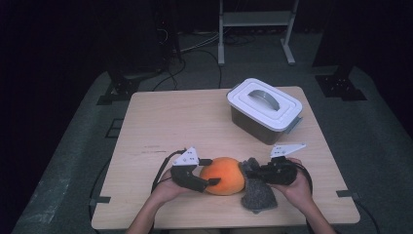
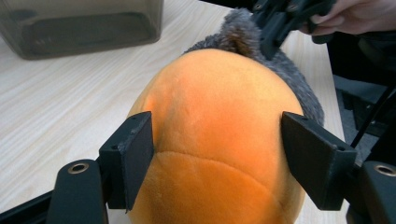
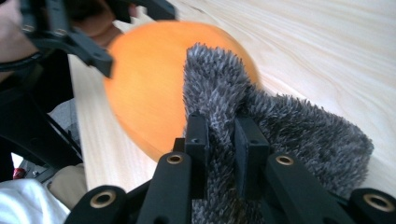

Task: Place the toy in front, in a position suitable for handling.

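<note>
Hands come in at the near edge of the pale wooden table, and we hold a gripper in each. Our left gripper has its jaws spread about halfway around the round orange plush ball, pads against its two sides. Our right gripper is pinched almost shut on a fold of the shaggy grey fabric piece, which lies touching the ball's right side. Farther back on the right stands a dark translucent plastic box with a white lid and grey handle. Beyond the table we see grey floor, cables, a white metal frame and dark surroundings.
</note>
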Action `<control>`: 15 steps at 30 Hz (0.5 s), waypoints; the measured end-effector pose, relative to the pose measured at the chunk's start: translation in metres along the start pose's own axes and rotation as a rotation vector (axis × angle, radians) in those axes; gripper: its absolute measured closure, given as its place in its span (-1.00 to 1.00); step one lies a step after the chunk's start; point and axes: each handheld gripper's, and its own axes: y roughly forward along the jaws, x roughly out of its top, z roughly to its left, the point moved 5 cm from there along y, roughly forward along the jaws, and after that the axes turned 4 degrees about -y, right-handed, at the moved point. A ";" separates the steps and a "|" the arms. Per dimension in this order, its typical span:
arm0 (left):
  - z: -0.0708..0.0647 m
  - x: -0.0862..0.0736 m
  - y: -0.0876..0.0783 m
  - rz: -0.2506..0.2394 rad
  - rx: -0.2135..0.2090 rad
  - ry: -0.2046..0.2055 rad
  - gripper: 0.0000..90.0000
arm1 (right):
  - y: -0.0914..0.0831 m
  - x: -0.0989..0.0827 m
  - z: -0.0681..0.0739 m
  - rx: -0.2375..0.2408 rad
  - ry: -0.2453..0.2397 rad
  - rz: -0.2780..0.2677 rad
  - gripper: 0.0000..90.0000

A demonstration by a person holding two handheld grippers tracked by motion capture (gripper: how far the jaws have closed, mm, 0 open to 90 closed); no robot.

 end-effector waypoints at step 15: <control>-0.004 -0.004 0.002 0.011 -0.026 0.022 -0.40 | 0.006 0.007 0.015 0.016 -0.045 -0.003 0.72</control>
